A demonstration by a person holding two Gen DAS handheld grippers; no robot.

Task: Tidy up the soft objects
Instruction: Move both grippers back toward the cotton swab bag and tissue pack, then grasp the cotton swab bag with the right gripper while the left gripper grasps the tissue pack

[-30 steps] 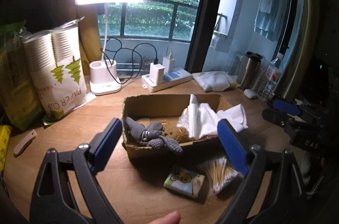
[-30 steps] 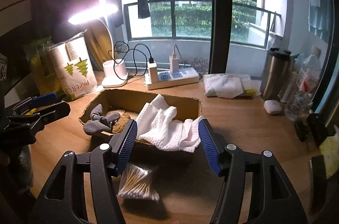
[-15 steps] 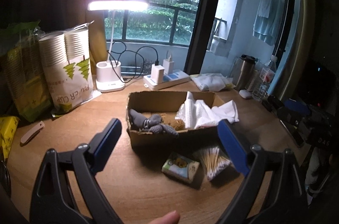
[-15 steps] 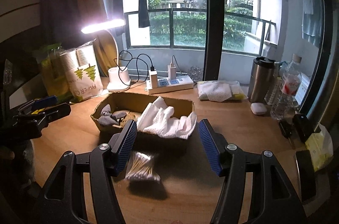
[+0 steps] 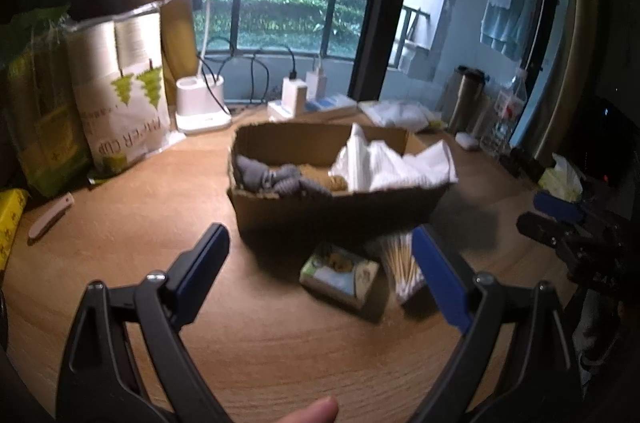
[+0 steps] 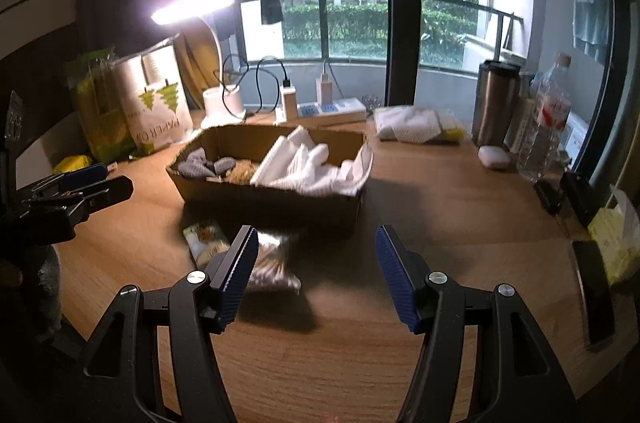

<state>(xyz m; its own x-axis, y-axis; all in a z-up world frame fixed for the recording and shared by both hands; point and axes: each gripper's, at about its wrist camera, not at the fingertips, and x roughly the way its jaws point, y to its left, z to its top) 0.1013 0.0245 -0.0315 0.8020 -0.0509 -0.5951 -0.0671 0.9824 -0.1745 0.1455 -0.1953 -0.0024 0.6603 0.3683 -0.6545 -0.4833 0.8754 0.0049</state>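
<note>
A cardboard box (image 5: 336,211) is seen in the middle of the wooden table (image 5: 248,335). Inside it a grey knitted item (image 5: 276,179) lies at the left, something brown (image 5: 338,181) in the middle, and a white cloth (image 5: 384,165) at the right, with one corner hanging over the right rim. These soft things appear to be already collected. In front of the box, on the table, a small printed packet (image 5: 340,273) and a bag of cotton swabs (image 5: 402,265) are lying just beside each other.

The left tool (image 5: 320,271) is held wide open and nothing is between its pads. The right tool (image 6: 314,273) is also open and empty; the bag of swabs is partly hidden behind its left finger (image 6: 236,269) in the right wrist view.

It is judged that the step in hand is the approach to the two things left outside the box. Both pictures are blurred, so contact cannot be confirmed, and none is visible. For a good pick, the tool should be lowered until its pads stand on both sides of one thing only, because the packet and the bag lie close together. The bag is probably slippery and thin, so it should be closed upon at its middle, not at an edge. The box wall should be cleared well when the thing is carried over it.
</note>
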